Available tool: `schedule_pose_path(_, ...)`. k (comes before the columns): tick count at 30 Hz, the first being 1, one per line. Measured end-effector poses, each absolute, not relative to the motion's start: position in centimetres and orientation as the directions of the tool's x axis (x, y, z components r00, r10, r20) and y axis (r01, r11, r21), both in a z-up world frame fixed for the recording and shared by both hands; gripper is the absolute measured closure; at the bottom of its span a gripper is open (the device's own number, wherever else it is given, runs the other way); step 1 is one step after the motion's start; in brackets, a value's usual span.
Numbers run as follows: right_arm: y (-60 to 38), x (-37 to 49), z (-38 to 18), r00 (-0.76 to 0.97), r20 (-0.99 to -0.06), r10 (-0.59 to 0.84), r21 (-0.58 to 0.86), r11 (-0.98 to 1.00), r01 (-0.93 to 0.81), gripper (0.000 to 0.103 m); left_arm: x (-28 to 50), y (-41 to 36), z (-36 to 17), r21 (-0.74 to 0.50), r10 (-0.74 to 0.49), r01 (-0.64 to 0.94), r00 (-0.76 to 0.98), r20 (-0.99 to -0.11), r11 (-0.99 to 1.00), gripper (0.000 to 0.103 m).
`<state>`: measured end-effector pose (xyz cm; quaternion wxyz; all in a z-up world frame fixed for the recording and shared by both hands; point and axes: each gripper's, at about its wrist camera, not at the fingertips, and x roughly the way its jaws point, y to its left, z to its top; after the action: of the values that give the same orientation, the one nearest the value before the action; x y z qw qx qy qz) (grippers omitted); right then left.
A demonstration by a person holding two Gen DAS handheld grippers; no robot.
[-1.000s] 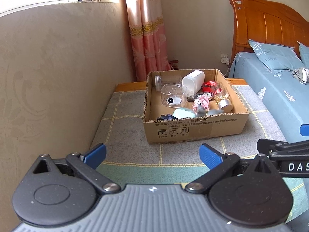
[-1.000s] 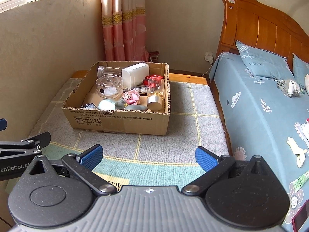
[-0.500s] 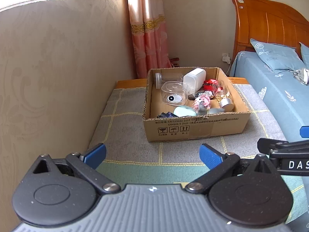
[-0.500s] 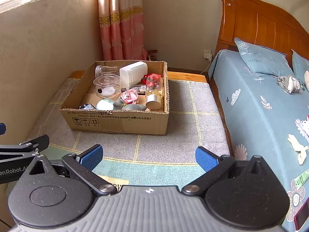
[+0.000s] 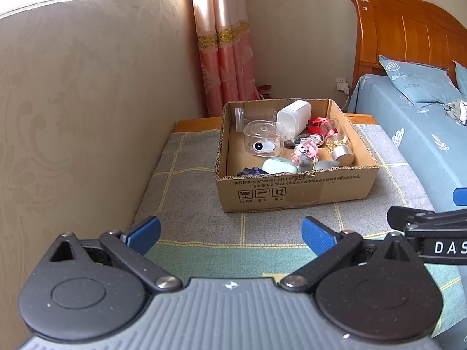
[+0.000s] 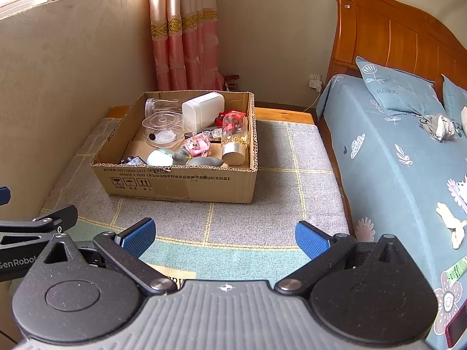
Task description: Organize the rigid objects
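On the right side of the room there's a big bed [image 6: 394,157] with a blue floral sheet, a wooden headboard [image 6: 402,38] and a matching blue pillow [image 6: 397,90]. A small crumpled grey thing lies on the sheet near the pillow, can't tell what it is. Right next to the bed is a low platform covered with a grey and teal checked mat [image 6: 280,180], and a pink curtain [image 6: 184,29] hangs in the corner behind it.

Sitting on the mat, toward the wall side, is an open cardboard box [image 5: 294,188], and that's where all the rigid stuff is. Inside, toward the back, there's a white rectangular container [image 5: 293,116] lying tilted, with a clear jar [image 5: 251,115] on its side just beside it. In front of those is a round clear tub [image 5: 262,140] with a lid. Along the right wall of the box lies a clear bottle [image 6: 235,137] with a silver cap, with something red [image 5: 316,124] behind it. Near the front are a pink toy [image 5: 305,151], a pale mint rounded thing [image 5: 277,166] and a small dark object [image 5: 248,172] in the corner.

The left hand-held gripper [image 5: 230,234] hovers low over the mat, well short of the box, blue pads spread wide with nothing between them. The right hand-held gripper [image 6: 224,234] is the same deal, spread wide and empty, just beside the left one.
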<state>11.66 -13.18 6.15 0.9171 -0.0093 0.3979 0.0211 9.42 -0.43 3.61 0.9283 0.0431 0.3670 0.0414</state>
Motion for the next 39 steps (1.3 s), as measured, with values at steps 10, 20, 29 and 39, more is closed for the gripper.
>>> schedule_pose_path(10, -13.21, 11.79, 6.08, 0.681, -0.732, 0.035, 0.002, 0.999, -0.048, 0.000, 9.48, -0.42, 3.66, 0.112, 0.112, -0.048, 0.726, -0.678, 0.992, 0.001)
schedule_pose_path(20, -13.27, 11.97, 5.91, 0.681, -0.731, 0.037, 0.006, 0.999, -0.048, 0.000, 9.51, -0.42, 3.75, 0.115, 0.117, -0.053, 0.725, -0.679, 0.992, 0.001)
schedule_pose_path(29, -13.21, 11.80, 6.01, 0.683, -0.730, 0.037, 0.005, 0.999, -0.049, 0.000, 9.44, -0.46, 3.77, 0.117, 0.118, -0.051, 0.725, -0.678, 0.992, 0.001)
schedule_pose_path(39, -13.23, 11.83, 6.20, 0.686, -0.727, 0.034, 0.001, 0.999, -0.048, 0.000, 9.45, -0.40, 3.82, 0.118, 0.121, -0.056, 0.725, -0.678, 0.991, 0.001)
